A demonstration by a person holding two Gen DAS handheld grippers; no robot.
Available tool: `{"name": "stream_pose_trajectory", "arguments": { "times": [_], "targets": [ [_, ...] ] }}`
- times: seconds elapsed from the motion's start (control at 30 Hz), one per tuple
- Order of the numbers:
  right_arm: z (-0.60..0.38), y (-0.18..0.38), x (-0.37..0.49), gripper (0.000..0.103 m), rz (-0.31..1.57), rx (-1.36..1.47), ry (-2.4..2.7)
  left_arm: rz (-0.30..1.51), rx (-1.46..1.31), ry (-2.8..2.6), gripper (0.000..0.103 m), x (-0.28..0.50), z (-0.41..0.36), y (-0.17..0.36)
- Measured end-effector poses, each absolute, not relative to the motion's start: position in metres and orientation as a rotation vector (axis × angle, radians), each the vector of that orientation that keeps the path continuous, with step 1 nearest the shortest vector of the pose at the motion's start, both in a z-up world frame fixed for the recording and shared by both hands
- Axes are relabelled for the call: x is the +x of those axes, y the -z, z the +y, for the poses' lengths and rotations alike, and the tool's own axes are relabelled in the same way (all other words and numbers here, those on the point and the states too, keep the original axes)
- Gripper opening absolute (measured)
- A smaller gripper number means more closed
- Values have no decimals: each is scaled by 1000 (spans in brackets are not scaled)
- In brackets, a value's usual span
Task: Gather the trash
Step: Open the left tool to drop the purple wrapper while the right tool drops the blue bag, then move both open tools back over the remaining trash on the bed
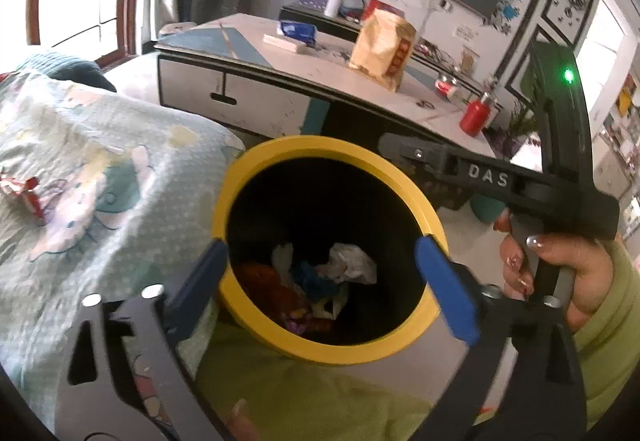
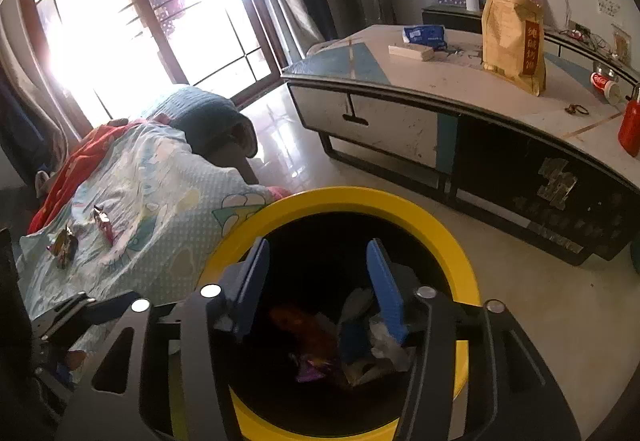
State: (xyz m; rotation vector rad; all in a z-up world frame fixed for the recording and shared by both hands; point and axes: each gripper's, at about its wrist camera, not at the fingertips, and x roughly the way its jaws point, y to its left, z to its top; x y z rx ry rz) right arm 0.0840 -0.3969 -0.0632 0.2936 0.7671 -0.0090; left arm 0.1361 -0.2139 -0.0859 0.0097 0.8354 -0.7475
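Over the bin mouth both grippers hang apart from each other, nothing between the fingers of either. Left gripper (image 1: 320, 273) is spread wide, its blue pads straddling the yellow rim; right gripper (image 2: 316, 287) is parted too, released, pads poised above the opening with no item pinched.

Trash bin (image 1: 256, 305) sits between the bed and the low cabinet (image 2: 400, 121), round, dark smooth inside, thick glossy yellow plastic lip. Bin already holds a pile of trash (image 1: 316, 285): crumpled white paper or tissue, something blue and scrunched, an orange-red wrapper, a purple foil scrap. So part of the collecting looks done.

Left to do, my read: two small wrappers on the bedsheet (image 2: 160, 209), a dark shiny one (image 2: 64, 245) and a red-silver foil one (image 2: 103, 224), both crinkly and flat, well apart from the bin. Sheet is soft quilted cotton with cartoon print, so thin foil may need a pinch into the fabric. Cabinet top carries a tall gold paper bag (image 2: 514, 39), a blue packet (image 2: 424, 34), a red can (image 2: 604, 83); cannot tell if those count as trash
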Motion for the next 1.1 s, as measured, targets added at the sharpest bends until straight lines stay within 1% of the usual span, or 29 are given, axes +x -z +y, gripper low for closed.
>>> {"name": "stream_pose_trajectory", "arguments": {
  "times": [0.17,0.23,0.7,1.1],
  "targets": [
    [-391,54,80,59,723,276,11,784,-10,690,92,136,-198,74],
    [-388,51,78,63,707,269,7,766,-22,670,92,137,-191,69],
    [-341,26,69,68,619,190,-99,670,-82,539,92,135,-138,44],
    [-294,17,68,69,612,130,-194,612,-131,426,92,132,-89,32]
  ]
}}
